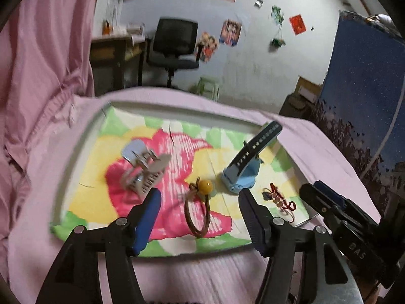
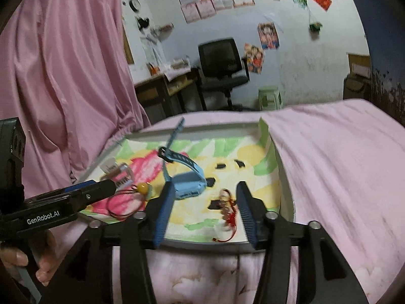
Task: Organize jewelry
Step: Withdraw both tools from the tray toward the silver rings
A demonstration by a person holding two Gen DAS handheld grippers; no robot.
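Observation:
A white tray (image 1: 76,152) lined with a pink, yellow and green cloth lies on the pink bed. On it are a grey hair claw (image 1: 145,171), a brown cord bracelet with a yellow bead (image 1: 198,207), a light blue watch (image 1: 244,167) and a red beaded cord (image 1: 279,201). My left gripper (image 1: 200,197) is open, its fingers either side of the brown bracelet, not touching it. My right gripper (image 2: 205,192) is open too, straddling the red beaded cord (image 2: 229,211), with the watch (image 2: 186,181) just past its left finger.
A pink curtain (image 1: 43,58) hangs at the left. The pink bedding (image 2: 336,162) rises over the tray's right side. A hand (image 2: 30,261) holds the left gripper's handle. A desk, a black office chair (image 2: 222,63) and a green stool stand beyond the bed.

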